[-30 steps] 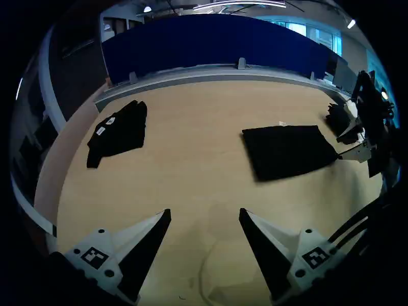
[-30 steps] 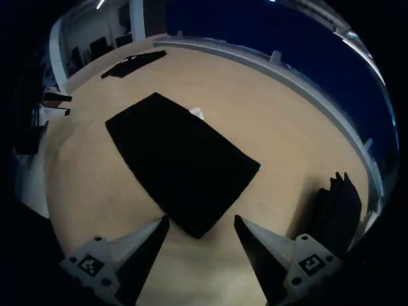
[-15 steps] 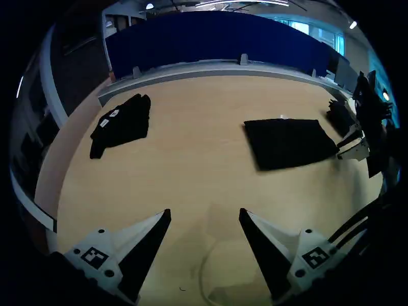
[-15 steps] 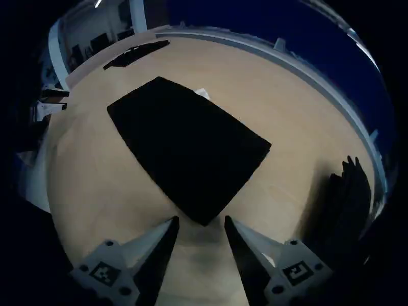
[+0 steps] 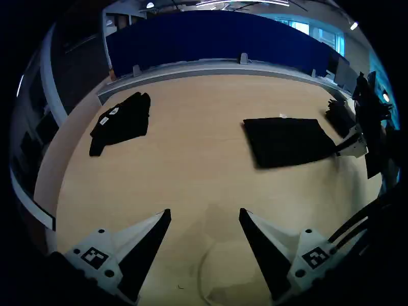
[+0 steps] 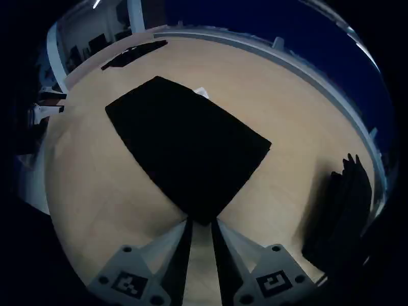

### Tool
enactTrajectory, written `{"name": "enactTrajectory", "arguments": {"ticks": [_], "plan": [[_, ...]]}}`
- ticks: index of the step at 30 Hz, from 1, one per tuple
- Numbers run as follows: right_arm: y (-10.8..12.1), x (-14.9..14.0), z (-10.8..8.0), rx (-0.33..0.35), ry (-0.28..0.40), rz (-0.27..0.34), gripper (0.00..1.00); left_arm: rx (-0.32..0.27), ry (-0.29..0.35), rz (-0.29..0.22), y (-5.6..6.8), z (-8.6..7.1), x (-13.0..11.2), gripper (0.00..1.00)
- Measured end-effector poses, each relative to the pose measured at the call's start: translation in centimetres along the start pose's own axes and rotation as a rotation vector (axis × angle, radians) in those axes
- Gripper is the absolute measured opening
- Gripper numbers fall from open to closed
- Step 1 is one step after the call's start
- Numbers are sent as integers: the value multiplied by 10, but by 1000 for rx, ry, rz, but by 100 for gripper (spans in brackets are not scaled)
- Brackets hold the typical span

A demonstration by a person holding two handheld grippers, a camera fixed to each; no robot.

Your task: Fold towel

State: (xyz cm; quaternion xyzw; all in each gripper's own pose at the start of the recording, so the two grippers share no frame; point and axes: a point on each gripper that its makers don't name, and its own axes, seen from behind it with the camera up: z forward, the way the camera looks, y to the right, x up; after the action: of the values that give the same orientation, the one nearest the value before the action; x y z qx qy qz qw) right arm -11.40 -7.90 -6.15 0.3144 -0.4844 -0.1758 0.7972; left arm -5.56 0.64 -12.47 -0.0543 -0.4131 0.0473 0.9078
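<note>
Left gripper (image 5: 204, 224): left gripper view; fingers spread wide, empty, over the desk (image 5: 194, 158).
Towel (image 5: 288, 140): same view; black, flat on the desk, well ahead.
Right gripper (image 6: 201, 228): right gripper view; fingers nearly closed at towel's near corner, hold cannot be told.

We cannot tell whether the right gripper (image 6: 201, 224), its jaws nearly closed, pinches the near corner of the flat black rectangular towel (image 6: 188, 153) or merely meets it. The dark folded cloth stack (image 6: 339, 219) runs off the right gripper view's rim. In the left gripper view, the white tags (image 5: 104, 121) on the crumpled black cloth heap (image 5: 122, 127) are too small to read.
</note>
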Motion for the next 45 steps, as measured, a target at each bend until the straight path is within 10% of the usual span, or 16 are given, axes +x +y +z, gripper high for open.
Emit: {"name": "enactTrajectory", "arguments": {"ticks": [7,18,45], "plan": [[1,0,2,-2,-3,-11,3,-2,-1,2,1,1,1,100],[7,19,-6,-27,44,-36,3,-3,11,-6,0,-2,6,100],[-5,167,-24,-62,203,-192,2,-5,63,-53,-2,-15,18,100]]}}
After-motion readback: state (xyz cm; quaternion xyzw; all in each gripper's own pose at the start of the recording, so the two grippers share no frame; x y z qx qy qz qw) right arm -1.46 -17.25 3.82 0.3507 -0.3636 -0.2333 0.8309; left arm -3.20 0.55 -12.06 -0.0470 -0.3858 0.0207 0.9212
